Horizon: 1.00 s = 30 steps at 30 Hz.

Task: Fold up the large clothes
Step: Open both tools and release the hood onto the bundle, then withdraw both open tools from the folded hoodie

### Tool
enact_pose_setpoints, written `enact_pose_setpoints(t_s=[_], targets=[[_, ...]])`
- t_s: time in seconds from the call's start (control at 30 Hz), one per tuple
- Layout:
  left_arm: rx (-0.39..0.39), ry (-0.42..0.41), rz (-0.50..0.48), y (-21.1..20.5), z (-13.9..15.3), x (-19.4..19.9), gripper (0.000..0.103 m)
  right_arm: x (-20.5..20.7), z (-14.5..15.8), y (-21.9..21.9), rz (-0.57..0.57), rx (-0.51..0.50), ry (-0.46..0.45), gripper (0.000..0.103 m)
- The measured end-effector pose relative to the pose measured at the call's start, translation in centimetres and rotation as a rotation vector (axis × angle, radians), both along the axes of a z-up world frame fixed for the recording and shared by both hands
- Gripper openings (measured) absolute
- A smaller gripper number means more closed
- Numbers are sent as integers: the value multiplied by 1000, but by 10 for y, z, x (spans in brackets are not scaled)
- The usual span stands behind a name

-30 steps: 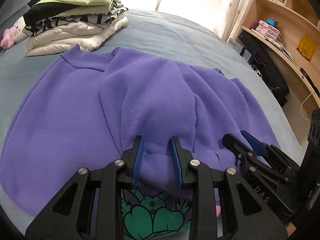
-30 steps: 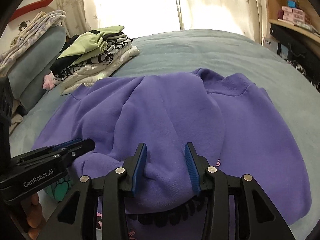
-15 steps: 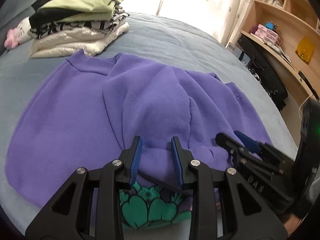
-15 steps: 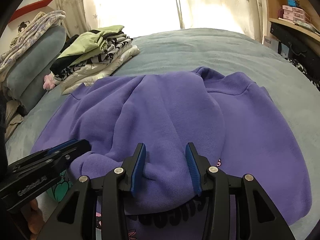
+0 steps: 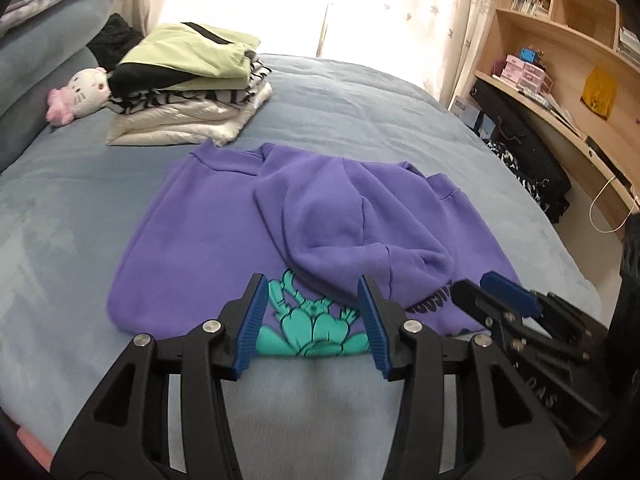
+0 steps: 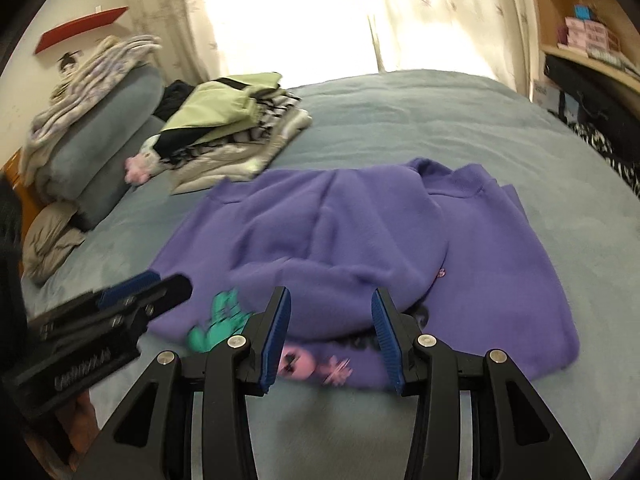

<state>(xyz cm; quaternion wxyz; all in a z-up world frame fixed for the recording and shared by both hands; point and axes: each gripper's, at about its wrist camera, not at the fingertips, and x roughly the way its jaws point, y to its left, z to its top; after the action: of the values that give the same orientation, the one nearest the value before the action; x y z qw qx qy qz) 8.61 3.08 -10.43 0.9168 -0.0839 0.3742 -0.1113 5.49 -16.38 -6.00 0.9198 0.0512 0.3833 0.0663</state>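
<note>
Hovering over the near edge of the bed [image 5: 360,128], the left gripper [image 5: 312,320] is opening its jaws, and nothing is lying between the blue pads [image 5: 252,320]; only bare bedding and the sweatshirt's hem are showing through the gap. The right gripper [image 6: 330,336] is standing spread as well, its pads [image 6: 276,332] apart and pinching nothing, with the cloth lying below and beyond them. Each gripper is appearing in the other's view: the right gripper is sitting low at the right edge of the left view, and the left gripper, blurred, is sitting low at the left edge of the right view, with part of a hand [image 6: 84,420] showing under it.

Just beyond the fingers, the purple sweatshirt [image 5: 224,232] is lying flat on the bed, near its middle. Its sleeves are lying folded inward across the body in a rumpled heap. A green print [image 5: 312,324] is showing at the near hem, and a pink print [image 6: 296,360] is showing further right along the same hem.

Farther back and to the left, a stack [image 5: 188,96] of folded clothes is resting on the bed, well apart from the sweatshirt, with a light green piece on top. A plush toy [image 5: 80,92] is lying just left of the stack, beside grey pillows [image 6: 104,148]. At the far side, bright curtains [image 5: 452,8] are hanging, and wooden shelves [image 5: 560,40] are standing to the right.
</note>
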Motion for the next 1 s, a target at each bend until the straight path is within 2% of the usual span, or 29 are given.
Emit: enact_pose_setpoints(t_s=[0.3,0.53,0.7,0.87,1.0], targets=[[-36,-40,43,35,21,-54,51,-62,25,26,15,-50,-80,43],[-80,-33,70,61,18,-70,54,-68,23,30,8,-47,-48,43],[-118,-10,81,74,1,-70,55,-67,20,31,15,-63,-49,43],[-182,101,73,84,-34,-54,58,-59,11,32,21,-76,-23,43],[-252,148,80,92,-59,-44,58,-54,1,36,35,-90,-17,43]])
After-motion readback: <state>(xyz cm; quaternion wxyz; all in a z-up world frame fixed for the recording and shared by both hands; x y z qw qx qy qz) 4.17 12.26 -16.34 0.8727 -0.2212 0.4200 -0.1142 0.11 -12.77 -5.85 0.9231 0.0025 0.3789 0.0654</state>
